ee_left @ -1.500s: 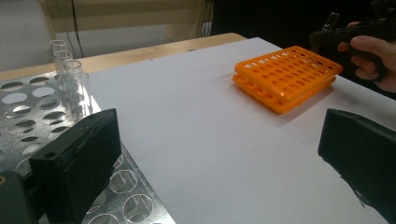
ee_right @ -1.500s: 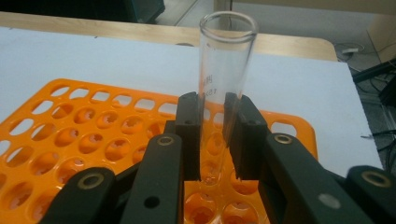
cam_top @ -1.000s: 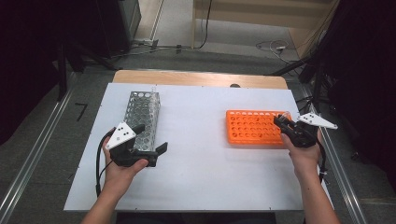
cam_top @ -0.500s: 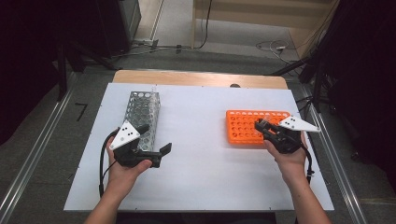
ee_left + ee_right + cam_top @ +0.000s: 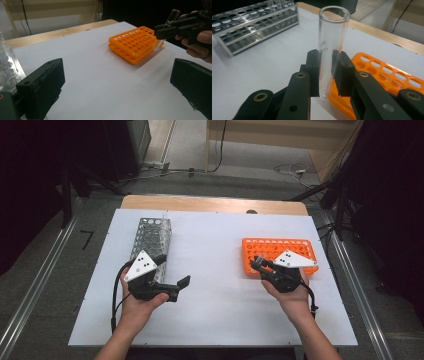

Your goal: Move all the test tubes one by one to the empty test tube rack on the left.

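Over on the left side of the table (image 5: 220, 320), the metal rack (image 5: 151, 236) is lying just past the left tongs (image 5: 172, 281), which are sitting spread wide with nothing in them. Moving right, the right tongs (image 5: 257, 263) are pinching a clear glass tube (image 5: 331, 47) by its lower half, long axis upright, hanging at the near left edge of the orange rack (image 5: 278, 250). So the metal rack is lying well off to the tube's left, nearer the left hand. The high view is barely showing the tube; the right gripper view is making the pinch obvious
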### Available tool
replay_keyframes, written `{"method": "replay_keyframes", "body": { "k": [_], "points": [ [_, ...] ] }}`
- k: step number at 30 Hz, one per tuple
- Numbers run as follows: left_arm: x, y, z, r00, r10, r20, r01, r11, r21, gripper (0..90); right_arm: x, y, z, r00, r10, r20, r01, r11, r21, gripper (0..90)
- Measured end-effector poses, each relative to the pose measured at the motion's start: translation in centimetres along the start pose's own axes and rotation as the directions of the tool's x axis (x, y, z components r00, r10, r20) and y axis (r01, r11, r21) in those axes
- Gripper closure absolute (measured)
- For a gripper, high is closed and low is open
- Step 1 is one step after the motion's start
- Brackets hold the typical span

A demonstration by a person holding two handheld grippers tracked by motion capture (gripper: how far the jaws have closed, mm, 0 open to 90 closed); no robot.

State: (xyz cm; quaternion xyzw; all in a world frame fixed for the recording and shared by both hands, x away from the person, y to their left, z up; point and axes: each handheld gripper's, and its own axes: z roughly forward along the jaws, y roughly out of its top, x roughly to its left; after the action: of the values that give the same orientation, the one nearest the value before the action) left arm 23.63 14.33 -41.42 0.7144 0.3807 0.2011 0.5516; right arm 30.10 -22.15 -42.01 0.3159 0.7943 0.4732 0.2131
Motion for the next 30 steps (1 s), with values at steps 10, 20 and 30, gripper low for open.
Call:
{"method": "replay_keyframes", "body": {
  "k": [10, 20, 30],
  "points": [
    [-1.1, 0.1, 0.8, 0.9996, 0.015, 0.025, -0.015, 0.9998, 0.014, 0.5, 3.3, 0.1, 1.4, 0.9947, -0.077, -0.067, 0.079, 0.996, 0.028, 73.5],
    [-2.2, 0.3, 1.7, 0.9982, 0.005, 0.060, -0.007, 0.9992, 0.038, 3.5, 5.9, 0.2, 2.1, 0.9839, -0.136, -0.116, 0.142, 0.989, 0.043, 73.5],
    [-4.2, 0.4, 2.7, 0.9900, 0.028, 0.138, -0.037, 0.9974, 0.062, 32.1, 8.8, 0.3, 2.9, 0.9649, -0.220, -0.144, 0.229, 0.972, 0.053, 73.6]
  ]
}}
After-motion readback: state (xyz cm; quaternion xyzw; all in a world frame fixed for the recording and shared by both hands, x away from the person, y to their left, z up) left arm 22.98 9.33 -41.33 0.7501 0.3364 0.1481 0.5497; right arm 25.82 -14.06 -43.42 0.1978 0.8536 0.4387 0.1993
